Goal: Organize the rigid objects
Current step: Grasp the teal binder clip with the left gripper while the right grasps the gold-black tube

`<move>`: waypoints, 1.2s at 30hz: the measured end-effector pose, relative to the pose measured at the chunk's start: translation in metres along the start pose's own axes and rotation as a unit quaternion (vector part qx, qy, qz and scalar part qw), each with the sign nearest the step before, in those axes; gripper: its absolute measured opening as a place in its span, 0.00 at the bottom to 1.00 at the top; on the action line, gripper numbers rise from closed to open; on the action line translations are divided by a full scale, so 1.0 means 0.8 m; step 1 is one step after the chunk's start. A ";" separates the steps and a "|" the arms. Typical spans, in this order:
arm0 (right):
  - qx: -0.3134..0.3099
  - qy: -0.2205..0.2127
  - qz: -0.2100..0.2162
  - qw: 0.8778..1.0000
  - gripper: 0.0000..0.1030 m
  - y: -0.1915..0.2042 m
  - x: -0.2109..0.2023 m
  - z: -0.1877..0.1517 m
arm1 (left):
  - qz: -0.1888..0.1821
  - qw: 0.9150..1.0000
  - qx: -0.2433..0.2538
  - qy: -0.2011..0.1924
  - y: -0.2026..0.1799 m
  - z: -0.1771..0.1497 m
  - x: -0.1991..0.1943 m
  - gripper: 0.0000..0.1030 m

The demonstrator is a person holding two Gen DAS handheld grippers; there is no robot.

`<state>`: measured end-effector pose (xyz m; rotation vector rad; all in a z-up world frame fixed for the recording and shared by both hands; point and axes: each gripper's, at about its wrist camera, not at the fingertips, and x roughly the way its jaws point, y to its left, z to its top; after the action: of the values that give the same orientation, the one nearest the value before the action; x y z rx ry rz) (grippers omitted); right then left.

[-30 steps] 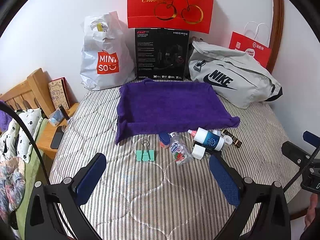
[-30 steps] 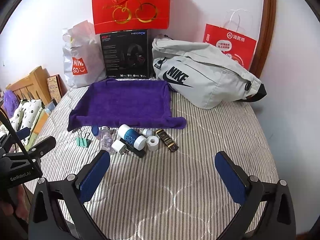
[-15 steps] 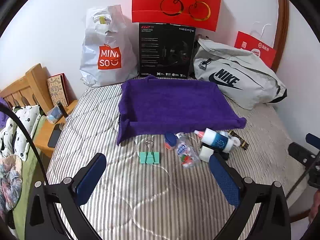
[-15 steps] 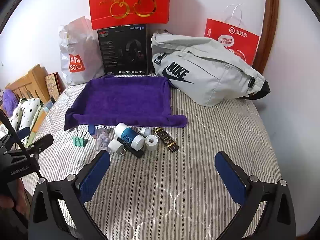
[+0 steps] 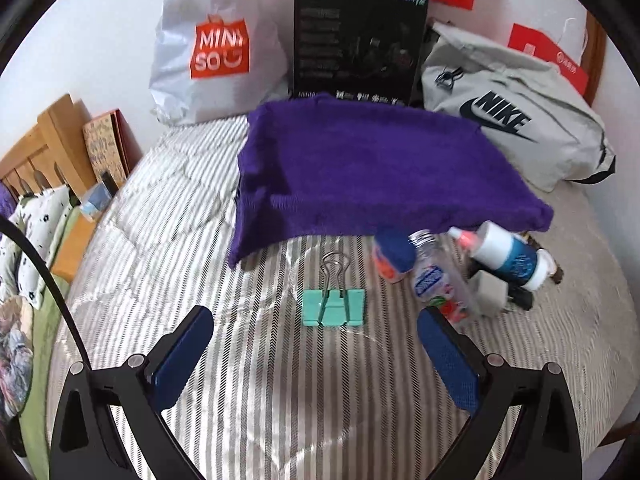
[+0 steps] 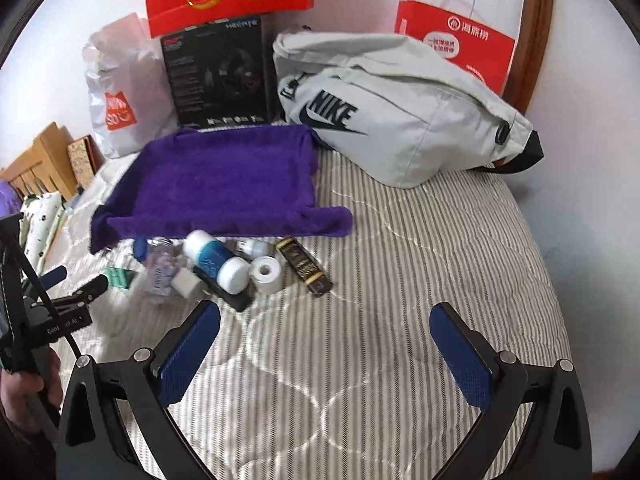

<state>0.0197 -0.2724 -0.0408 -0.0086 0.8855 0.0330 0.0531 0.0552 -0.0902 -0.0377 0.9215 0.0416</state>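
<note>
The purple towel tray [image 5: 372,168] holds nothing. Just before its near edge lie a teal binder clip [image 5: 334,306], bottles and a white tape roll [image 6: 267,274]. Left gripper [image 5: 316,354] and right gripper [image 6: 326,354] both gape, empty, over bare striped quilt [image 6: 420,280].

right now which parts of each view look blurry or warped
Left wrist view: motion smear softens the small bottles and the purple towel, while the green binder clip stays fairly crisp; fisheye curves the striped bedcover. Right wrist view: the left hand-held gripper and clutter beside it are smeared; the Nike bag reads sharp.
</note>
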 end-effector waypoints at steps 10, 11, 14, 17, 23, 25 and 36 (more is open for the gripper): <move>0.013 0.022 0.041 0.999 0.94 -0.026 0.060 -0.002 | 0.005 1.000 0.006 0.021 -0.003 0.000 0.051 0.86; 0.010 0.023 0.042 0.999 0.94 -0.026 0.065 -0.001 | 0.007 1.000 0.007 0.021 -0.002 0.000 0.053 0.78; -0.007 0.027 0.039 0.999 0.90 -0.026 0.080 0.003 | 0.006 1.000 0.011 0.029 -0.003 -0.001 0.060 0.62; -0.016 0.025 0.053 0.998 0.85 -0.026 0.092 0.008 | 0.000 1.000 0.011 0.019 -0.004 -0.004 0.058 0.47; -0.047 0.035 0.087 0.994 0.58 -0.019 0.134 0.018 | -0.003 1.000 0.023 0.019 -0.010 -0.004 0.055 0.39; -0.068 0.041 0.081 0.994 0.50 -0.015 0.146 0.019 | -0.008 1.000 0.019 0.022 -0.008 -0.003 0.055 0.39; -0.162 0.026 0.088 0.983 0.43 0.019 0.175 0.018 | -0.008 0.999 0.016 0.032 -0.007 -0.001 0.059 0.39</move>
<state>0.1191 -0.2535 -0.1402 -0.2360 0.9239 0.3424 0.0811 0.0504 -0.1281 -0.0163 0.9866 0.0112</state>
